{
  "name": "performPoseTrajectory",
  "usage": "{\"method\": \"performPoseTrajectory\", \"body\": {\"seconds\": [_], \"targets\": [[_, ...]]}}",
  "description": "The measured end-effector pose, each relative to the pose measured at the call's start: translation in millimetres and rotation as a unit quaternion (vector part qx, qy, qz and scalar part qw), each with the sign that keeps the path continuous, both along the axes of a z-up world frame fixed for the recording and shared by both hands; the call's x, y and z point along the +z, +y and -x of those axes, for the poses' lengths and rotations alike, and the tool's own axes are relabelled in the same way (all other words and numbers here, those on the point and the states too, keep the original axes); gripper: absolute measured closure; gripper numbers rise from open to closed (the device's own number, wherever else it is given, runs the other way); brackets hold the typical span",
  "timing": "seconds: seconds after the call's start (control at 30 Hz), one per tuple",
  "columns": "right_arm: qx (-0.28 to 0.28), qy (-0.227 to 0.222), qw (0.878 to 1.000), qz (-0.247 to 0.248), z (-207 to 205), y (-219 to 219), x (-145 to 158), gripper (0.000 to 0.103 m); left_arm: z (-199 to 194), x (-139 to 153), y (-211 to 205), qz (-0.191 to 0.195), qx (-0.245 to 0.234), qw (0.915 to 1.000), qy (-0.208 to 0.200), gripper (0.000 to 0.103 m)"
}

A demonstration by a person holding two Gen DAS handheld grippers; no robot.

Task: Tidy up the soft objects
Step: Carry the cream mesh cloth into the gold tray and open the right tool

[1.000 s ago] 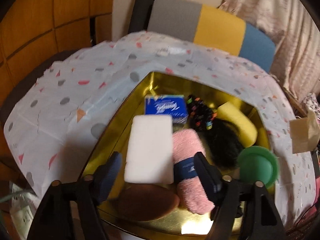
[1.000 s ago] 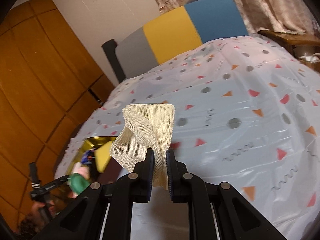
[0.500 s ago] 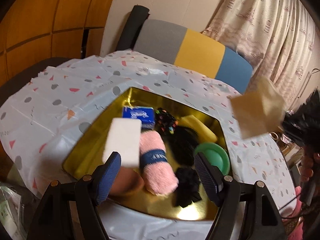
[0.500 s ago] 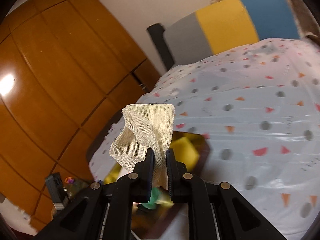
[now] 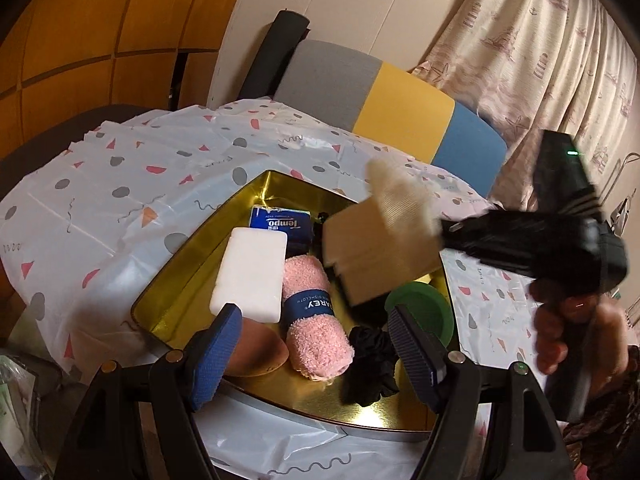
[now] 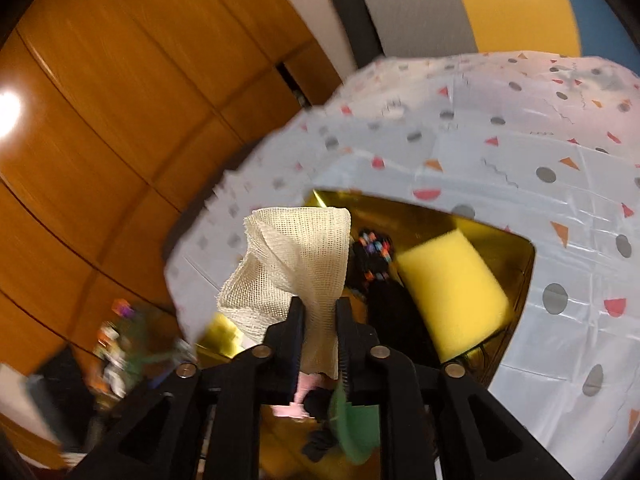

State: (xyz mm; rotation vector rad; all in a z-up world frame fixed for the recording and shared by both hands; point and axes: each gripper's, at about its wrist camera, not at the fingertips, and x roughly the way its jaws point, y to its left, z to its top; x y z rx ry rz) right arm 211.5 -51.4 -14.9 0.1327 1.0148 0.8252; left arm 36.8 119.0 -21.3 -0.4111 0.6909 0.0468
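Note:
A gold tray (image 5: 176, 280) on the spotted tablecloth holds a white sponge (image 5: 252, 276), a rolled pink towel (image 5: 312, 312), a blue tissue pack (image 5: 280, 222), a brown pad (image 5: 256, 352), a black scrunchie (image 5: 370, 364) and a green bowl (image 5: 420, 308). My left gripper (image 5: 316, 336) hovers open over the tray's near edge, nothing between its fingers. My right gripper (image 6: 320, 312) pinches a cream mesh cloth (image 6: 296, 252) above the tray (image 6: 440, 208); its jaws are opening, the cloth still between the pads. The cloth (image 5: 384, 240) hides the tray's middle. A yellow sponge (image 6: 452, 288) lies beside black beaded hair ties (image 6: 374, 256).
A hand (image 5: 568, 320) grips the right gripper's handle at the right. Behind the table stands a chair (image 5: 400, 108) with a grey, yellow and blue back. Wooden wall panels (image 5: 80, 40) are on the left, a patterned curtain (image 5: 540, 40) on the right. The tablecloth (image 5: 100, 200) surrounds the tray.
The right gripper has swept leftward with the cloth from over the bare tablecloth to above the tray. The left gripper pulled back and up early on, then held still.

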Motion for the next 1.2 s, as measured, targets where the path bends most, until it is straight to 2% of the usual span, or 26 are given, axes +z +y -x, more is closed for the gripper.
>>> {"method": "performPoseTrajectory", "body": {"seconds": [0.1,0.17,0.2,0.27,0.37,0.47,0.6,0.7,0.9,1.0,1.2], "targets": [[0.009,-0.019,0.999,0.039,0,13,-8,0.072,1,1,-1,-0.004,-0.002,1.0,-0.003,0.026],[0.017,-0.032,0.997,0.065,1,17,-10,0.055,1,2,-1,-0.001,-0.002,1.0,-0.003,0.026],[0.02,-0.037,0.996,0.076,2,19,-10,0.052,1,2,-1,0.001,-0.004,1.0,-0.003,0.026],[0.025,-0.047,0.994,0.091,5,22,-9,0.038,1,2,-3,0.005,-0.007,1.0,-0.004,0.026],[0.02,-0.061,0.994,0.092,12,16,-2,0.028,3,6,-7,0.006,-0.01,0.9999,-0.008,0.026],[0.002,-0.071,0.995,0.069,17,3,8,0.022,4,9,-12,0.005,-0.02,0.9997,-0.014,0.026],[-0.038,-0.074,0.996,0.037,22,-20,18,0.02,5,13,-19,0.001,-0.024,0.9996,-0.013,0.026],[-0.069,-0.079,0.994,0.026,29,-35,22,0.019,2,14,-23,-0.007,-0.018,0.9998,0.01,0.026],[-0.111,-0.078,0.99,0.044,45,-49,20,0.014,5,15,-26,-0.016,-0.016,0.9996,0.017,0.026],[-0.133,-0.073,0.987,0.058,51,-54,17,0.011,9,19,-27,-0.041,-0.01,0.999,0.016,0.026],[-0.148,-0.071,0.984,0.069,68,-55,12,0.001,16,25,-24,-0.058,-0.001,0.9982,0.012,0.026]]}}
